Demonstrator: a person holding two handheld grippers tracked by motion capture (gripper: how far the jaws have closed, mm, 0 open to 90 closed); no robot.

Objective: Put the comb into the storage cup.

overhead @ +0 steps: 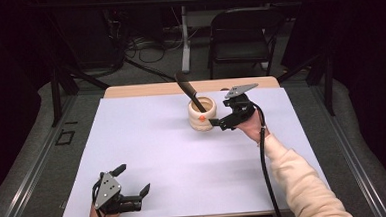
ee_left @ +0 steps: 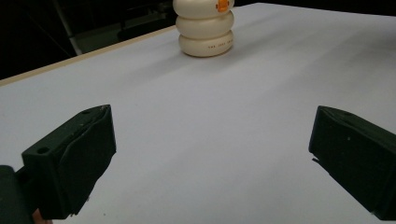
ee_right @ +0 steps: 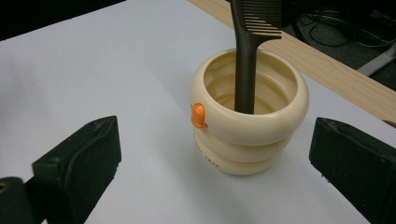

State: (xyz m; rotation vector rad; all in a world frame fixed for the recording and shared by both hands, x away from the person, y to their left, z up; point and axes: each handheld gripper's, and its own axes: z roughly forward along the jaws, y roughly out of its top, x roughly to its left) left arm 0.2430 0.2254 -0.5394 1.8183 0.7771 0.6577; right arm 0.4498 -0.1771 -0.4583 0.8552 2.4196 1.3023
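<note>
Two grippers here, and both have their jaws wide apart with nothing in them. Right gripper (overhead: 219, 122) sits just beside the cup (overhead: 202, 115), which from its own camera is straight ahead between the jaws but not touched by either pad. A comb (ee_right: 246, 60) stands in the cup, handle down, teeth end leaning out over the rim away from the gripper. Left gripper (overhead: 133, 184) is parked well apart from all that near the table (overhead: 147, 141) edge, cup far ahead of it.

My read is the drop-off step is basically finished: comb's in the cup and the right jaws are clear of it. Can't quite tell from the high view if the lower jaw grazes the cup's wall, looks like a small gap though.

Next move probably just calls for pulling the right gripper straight back, keeping the jaws spread so they don't nudge the cup or tip the comb.
</note>
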